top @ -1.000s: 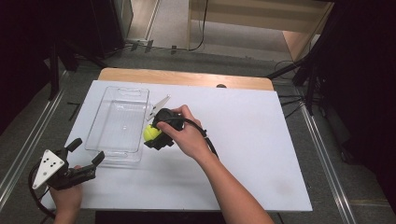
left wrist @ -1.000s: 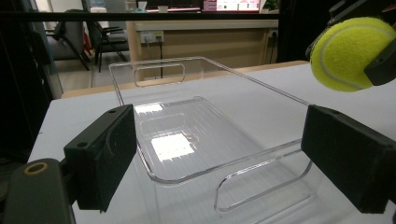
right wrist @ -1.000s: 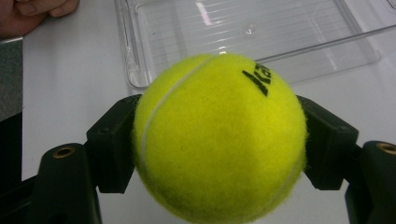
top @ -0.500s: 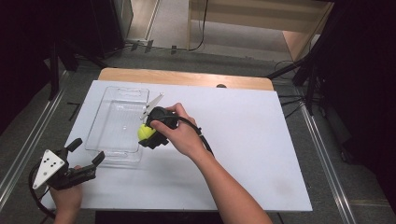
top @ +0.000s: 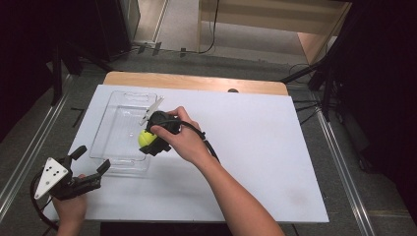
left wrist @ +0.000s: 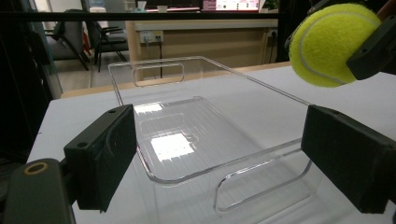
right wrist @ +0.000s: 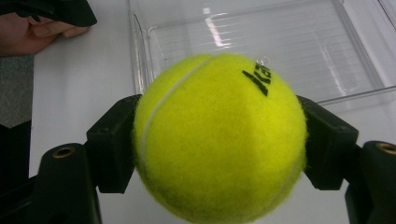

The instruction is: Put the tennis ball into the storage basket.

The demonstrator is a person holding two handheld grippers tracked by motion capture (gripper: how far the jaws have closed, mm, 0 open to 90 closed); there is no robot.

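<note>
From above, the right tongs (top: 147,142) clamp a yellow tennis ball (top: 145,138) over the right-hand edge of a clear plastic tray (top: 118,105) that sits on the white tabletop (top: 255,147). The person's right hand (top: 184,140) wraps the tool from behind. Near the tabletop's lower left corner, the left tongs (top: 91,160) rest with their jaws spread apart and nothing between them, pointing towards the tray's near end.

Along the left tongs (left wrist: 215,163), the two black jaws stand wide, one at each side, with the tray's (left wrist: 210,172) near rim and handle slot between them but untouched. The tennis ball (left wrist: 334,44) hangs at the upper right, above the tray's rim, pinched by the other tool.

Close up on the right tongs (right wrist: 219,140), both pads press the ball's (right wrist: 219,135) sides firmly. Behind it lies the tray (right wrist: 280,46). The left hand (right wrist: 32,30) shows at the upper left.
</note>
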